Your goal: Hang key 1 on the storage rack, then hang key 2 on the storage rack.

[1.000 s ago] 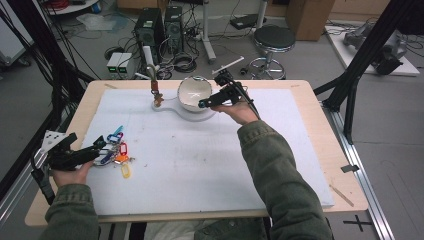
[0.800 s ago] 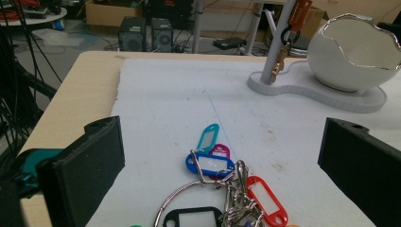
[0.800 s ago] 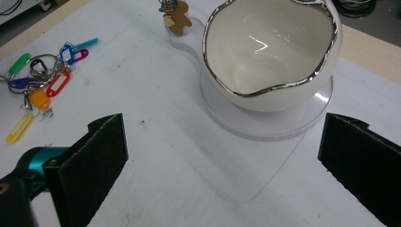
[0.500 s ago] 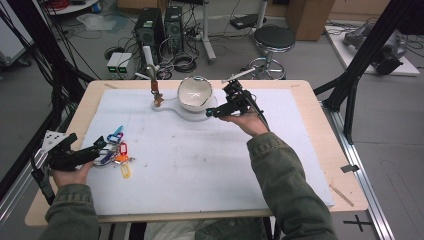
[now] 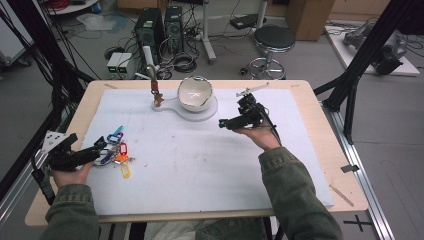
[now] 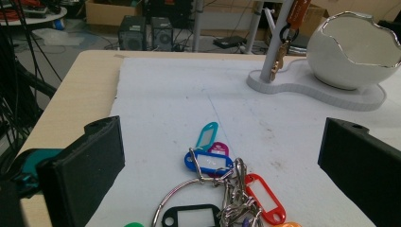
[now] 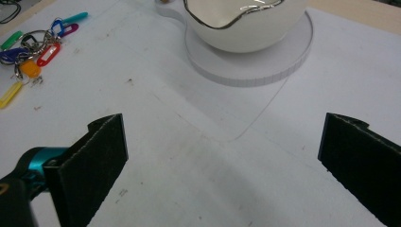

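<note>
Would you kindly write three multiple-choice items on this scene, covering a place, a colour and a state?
1. Where does the bunch of key tags lie?
A. inside the bowl
B. on the white mat by the left gripper
C. on the stool

2. What colour is the bowl?
A. white
B. red
C. black

3. How do the right gripper's jaws stand?
A. shut on a key
B. shut on the bowl
C. open, empty

Answers: 1 B, the tags rest on the mat before the left gripper. 2 A, it is white all over. 3 C, the right gripper view shows both jaws wide apart over bare mat.
</note>
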